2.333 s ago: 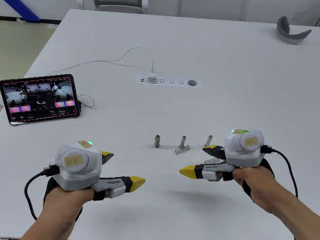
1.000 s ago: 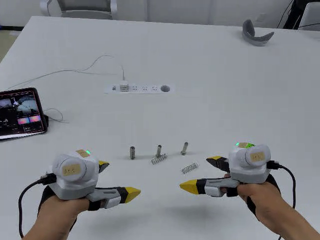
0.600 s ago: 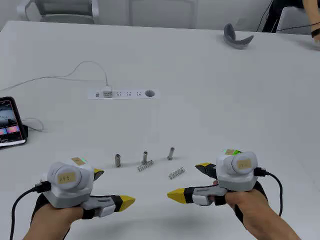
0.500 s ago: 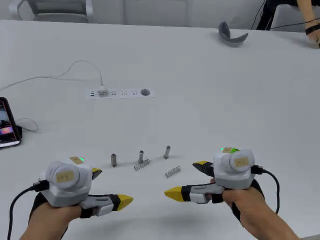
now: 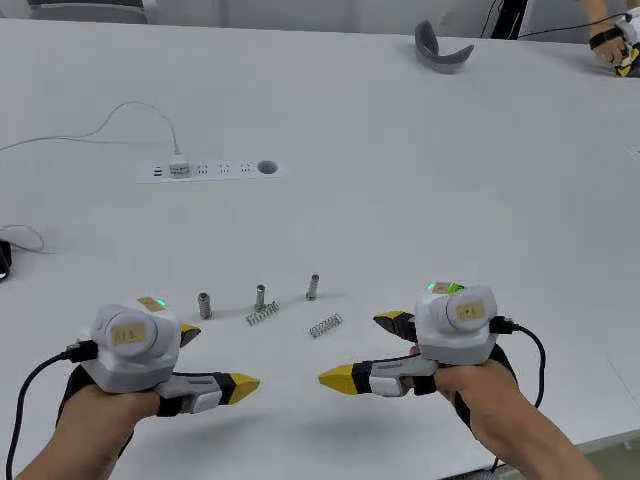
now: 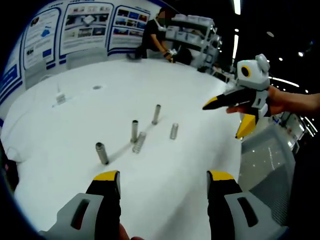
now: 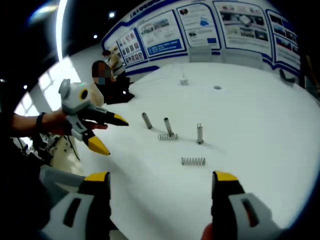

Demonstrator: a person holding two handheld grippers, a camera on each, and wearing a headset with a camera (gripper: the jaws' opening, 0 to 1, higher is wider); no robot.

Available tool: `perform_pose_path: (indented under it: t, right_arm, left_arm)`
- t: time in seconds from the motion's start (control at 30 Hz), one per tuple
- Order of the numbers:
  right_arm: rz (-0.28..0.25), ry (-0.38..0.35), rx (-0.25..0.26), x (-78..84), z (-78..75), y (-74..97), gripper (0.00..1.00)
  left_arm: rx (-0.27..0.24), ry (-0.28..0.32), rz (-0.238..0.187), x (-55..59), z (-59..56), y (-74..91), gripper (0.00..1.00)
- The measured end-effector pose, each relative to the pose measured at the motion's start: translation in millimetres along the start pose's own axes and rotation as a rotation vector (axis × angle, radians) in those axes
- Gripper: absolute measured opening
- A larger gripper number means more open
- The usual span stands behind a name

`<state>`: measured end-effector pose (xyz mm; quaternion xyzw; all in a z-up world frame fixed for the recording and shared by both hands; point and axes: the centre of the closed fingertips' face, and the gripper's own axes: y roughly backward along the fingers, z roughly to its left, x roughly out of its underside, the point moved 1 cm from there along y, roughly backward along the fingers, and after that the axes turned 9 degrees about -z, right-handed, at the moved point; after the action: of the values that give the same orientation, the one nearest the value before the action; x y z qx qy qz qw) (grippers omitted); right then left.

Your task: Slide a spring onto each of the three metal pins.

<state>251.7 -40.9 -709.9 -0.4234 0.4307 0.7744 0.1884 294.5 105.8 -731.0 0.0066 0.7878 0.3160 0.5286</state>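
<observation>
Left tool (image 5: 215, 357) and right tool (image 5: 360, 348) gape wide, empty. The leftmost pin (image 5: 205, 305) looks ribbed, but is too small to make out.

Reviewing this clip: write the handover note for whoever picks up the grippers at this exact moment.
Left gripper: open, empty, on the near side of the pins.
Right gripper: open, empty, closest to the loose spring.
The pins stand in a row on the table: left pin, middle pin, right pin.
Done: the left pin appears to carry a spring.
Left: the middle and right pins are bare. The second spring lies at the middle pin's base; the loose spring lies flat in front of the right pin.
</observation>
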Motion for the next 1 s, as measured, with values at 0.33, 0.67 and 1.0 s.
perform_pose_path:
  t: [0.33,0.67,1.0]
  right_arm:
    - [0.021,-0.012,-0.004,9.3,1.6,3.0,0.87]
    - [0.028,-0.020,-0.011,12.1,0.8,0.8,0.87]
    - [0.028,-0.026,-0.027,13.0,5.2,-5.0,0.87]
  left_arm:
    - [0.010,0.014,0.022,6.3,-2.4,-12.7,0.72]
    - [0.013,0.014,0.045,10.8,0.9,-23.3,0.76]
    - [0.009,0.009,0.052,10.9,2.3,-31.7,0.75]
